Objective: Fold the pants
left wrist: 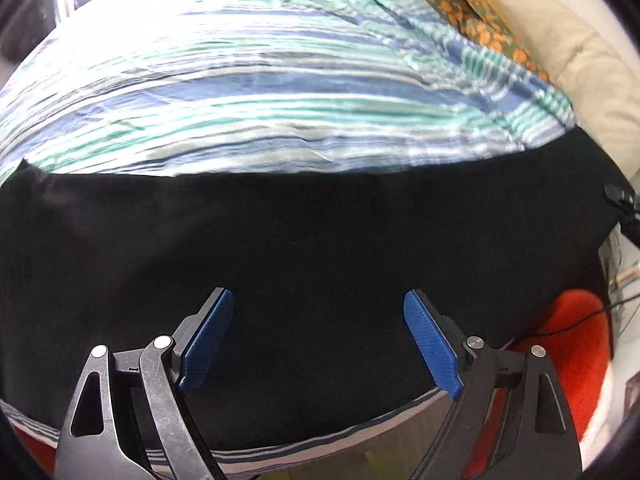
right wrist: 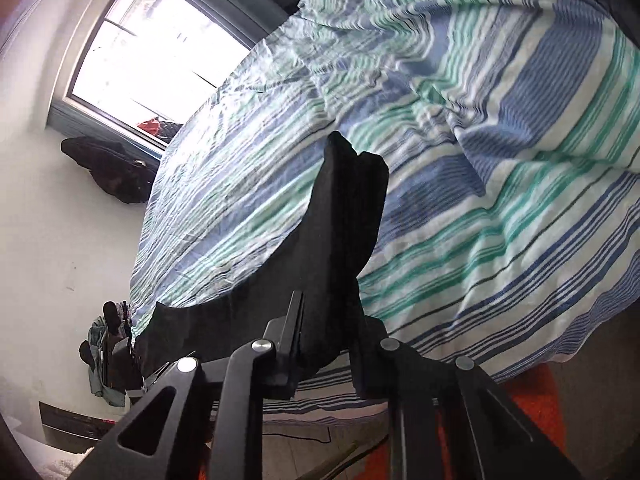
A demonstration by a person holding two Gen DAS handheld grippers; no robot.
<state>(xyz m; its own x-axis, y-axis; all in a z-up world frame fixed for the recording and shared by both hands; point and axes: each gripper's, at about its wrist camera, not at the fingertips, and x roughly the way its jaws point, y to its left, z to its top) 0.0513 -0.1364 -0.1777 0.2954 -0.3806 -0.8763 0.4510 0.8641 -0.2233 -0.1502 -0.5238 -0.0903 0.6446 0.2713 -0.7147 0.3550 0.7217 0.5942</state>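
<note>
Striped bedding [left wrist: 248,92] in blue, green and white covers the bed and fills most of both views, creased and rumpled, with bright light from a window [right wrist: 152,52] washing over its far side. Orange-patterned fabric [left wrist: 472,8] lies at the head of the bed beside a cream pillow [left wrist: 592,80], and a red-orange rug [left wrist: 576,344] shows on the floor below the bed's near edge. Black pants [left wrist: 312,236] lie spread across the near part of the bedding as a broad dark band running side to side, reaching almost to the edge of the mattress. In the right wrist view part of the pants [right wrist: 344,208] rises off the bed in a tall dark fold, its top end standing free above the stripes. A dark garment [right wrist: 116,168] hangs against the white wall under the window. The left gripper [left wrist: 319,338] hovers over the flat pants with its blue pads [left wrist: 430,344] spread wide apart, released and gripping nothing. The right gripper [right wrist: 326,340] has its jaws clenched on the pants, the black cloth pinched between the two fingers and rising from them
</note>
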